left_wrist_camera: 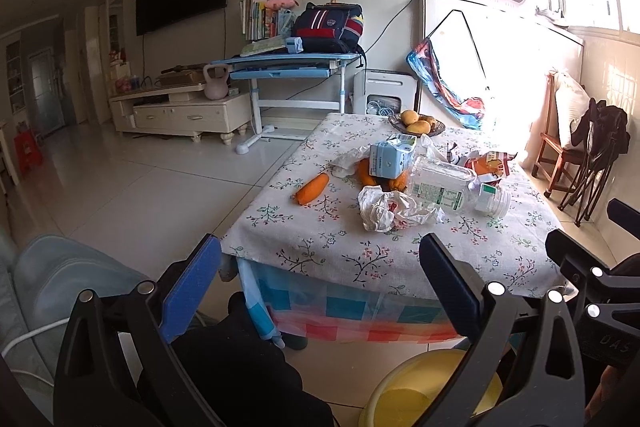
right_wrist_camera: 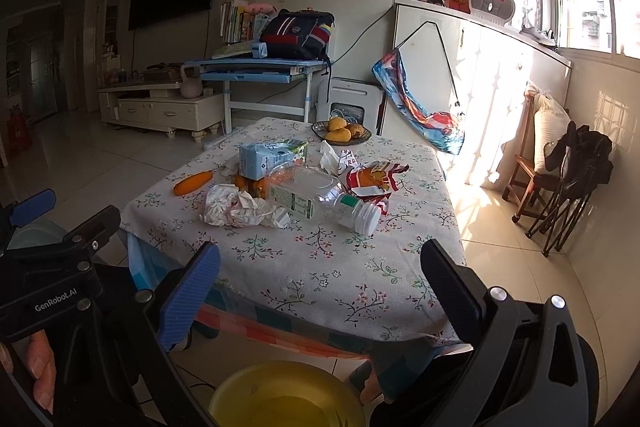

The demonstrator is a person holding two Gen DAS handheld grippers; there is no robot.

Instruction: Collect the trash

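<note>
Both grippers hang side by side short of the near edge of the desk point(right_wrist_camera: 304, 267), which wears a flowered cloth. The left gripper point(left_wrist_camera: 320, 267) has its jaws spread wide with nothing between them, and the right gripper point(right_wrist_camera: 320, 271) is just the same, released and empty. Below them on the floor sits a yellow basin point(right_wrist_camera: 288, 395), close to the desk's front edge.

The trash lies bunched in the middle of the desk. A crumpled white wrapper point(right_wrist_camera: 236, 207) is nearest, touching a clear plastic bottle point(right_wrist_camera: 316, 199) that lies on its side, white cap toward the near right. Behind the bottle a pale blue carton point(right_wrist_camera: 264, 159) rests on some orange things I can't make out, and a torn red and white snack bag point(right_wrist_camera: 372, 183) sprawls to the right. A single carrot point(right_wrist_camera: 192, 183) lies apart on the left. At the far edge a bowl of fruit point(right_wrist_camera: 342, 133) stands well clear of the pile.
</note>
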